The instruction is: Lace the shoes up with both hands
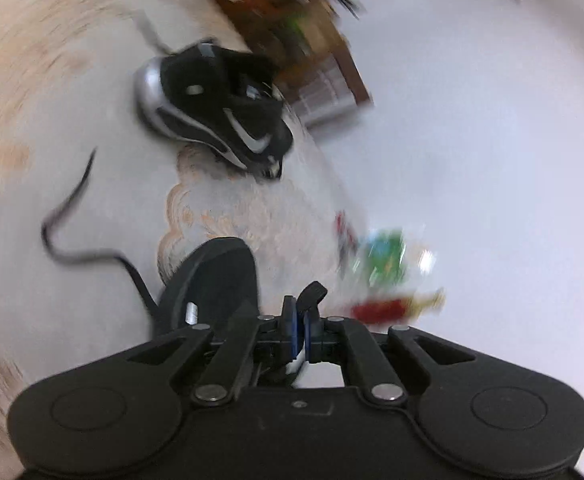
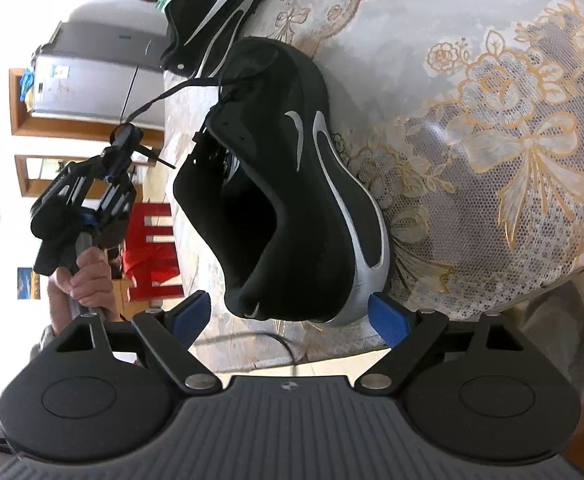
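A black shoe with silver swoosh (image 2: 292,200) lies on the lace tablecloth (image 2: 492,120), heel towards my right gripper (image 2: 289,318). That gripper is open, its blue fingers (image 2: 388,320) on either side of the heel. My left gripper (image 2: 125,136) is held up beside the shoe by a hand (image 2: 83,280). It is shut on the black shoelace (image 2: 163,96), which runs taut from the shoe's eyelets. In the blurred left wrist view the left gripper (image 1: 300,312) is shut with the lace tip (image 1: 312,292) poking out, and the shoe's toe (image 1: 211,280) lies just ahead.
A second matching shoe (image 2: 211,12) (image 1: 211,108) lies farther along the table. A loose black lace strand (image 1: 71,220) curls over the cloth. The table edge (image 2: 332,348) runs close to my right gripper. A fridge (image 2: 91,68) and red furniture (image 2: 151,248) stand beyond.
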Demonstrator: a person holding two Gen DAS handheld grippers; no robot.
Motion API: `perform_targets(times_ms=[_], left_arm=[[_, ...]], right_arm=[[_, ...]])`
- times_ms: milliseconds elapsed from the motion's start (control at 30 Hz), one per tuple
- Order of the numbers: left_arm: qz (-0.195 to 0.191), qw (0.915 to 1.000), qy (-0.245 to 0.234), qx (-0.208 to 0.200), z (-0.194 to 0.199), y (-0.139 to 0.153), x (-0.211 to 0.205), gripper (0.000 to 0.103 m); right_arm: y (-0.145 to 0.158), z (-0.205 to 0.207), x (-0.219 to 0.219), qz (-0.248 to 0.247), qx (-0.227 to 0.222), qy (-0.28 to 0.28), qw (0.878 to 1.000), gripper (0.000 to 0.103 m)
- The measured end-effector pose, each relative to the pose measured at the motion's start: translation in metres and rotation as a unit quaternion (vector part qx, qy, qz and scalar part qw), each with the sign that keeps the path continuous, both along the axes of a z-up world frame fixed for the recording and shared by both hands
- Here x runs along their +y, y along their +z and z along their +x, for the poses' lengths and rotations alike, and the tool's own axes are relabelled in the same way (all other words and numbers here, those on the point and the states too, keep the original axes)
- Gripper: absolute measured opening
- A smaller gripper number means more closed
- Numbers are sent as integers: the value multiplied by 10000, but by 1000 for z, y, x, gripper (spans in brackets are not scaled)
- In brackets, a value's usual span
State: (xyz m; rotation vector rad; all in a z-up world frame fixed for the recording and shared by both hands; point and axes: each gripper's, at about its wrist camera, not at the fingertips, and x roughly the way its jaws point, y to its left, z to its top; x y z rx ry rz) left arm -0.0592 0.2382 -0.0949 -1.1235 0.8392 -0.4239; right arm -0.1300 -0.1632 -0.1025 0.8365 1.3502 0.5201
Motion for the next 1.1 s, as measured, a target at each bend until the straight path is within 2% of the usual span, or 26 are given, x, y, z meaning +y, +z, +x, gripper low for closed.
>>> perform_targets(times_ms=[67,100,200,333,500,700,833,1033,1100], left_arm=[[-263,9986,463,74,-12,-2,-3,3],[-269,9977,612,60,-18,1,-4,3],[-382,9958,832,30,-30,7,-8,3],[-381,9962,780,-8,-34,7,-21,3],[-535,9946,886,86,-35,-12,-36,3],[-725,9908,1119,214,-42,-25,-37,3],[-1016,9863,1252,341,-48,-34,-38,3],[-1174,9817,1428,446,-58,-38,-36,3],[-1063,9829,1441,439,-60,-38,-35,3]], right_arm=[[-2,6,-4,24,56,127,9999,89],[-2,9,-6,25,70,178,9998,89],[-3,18,-11,34,106,315,9994,89],[-6,28,-10,-20,194,577,9981,89],[-5,32,-8,-41,233,783,9966,89],[-5,32,-6,-93,308,940,9951,89],[-4,33,-8,-124,329,975,9946,89],[-3,36,-6,-135,328,1042,9939,89],[-3,36,-5,-124,320,1068,9937,89]])
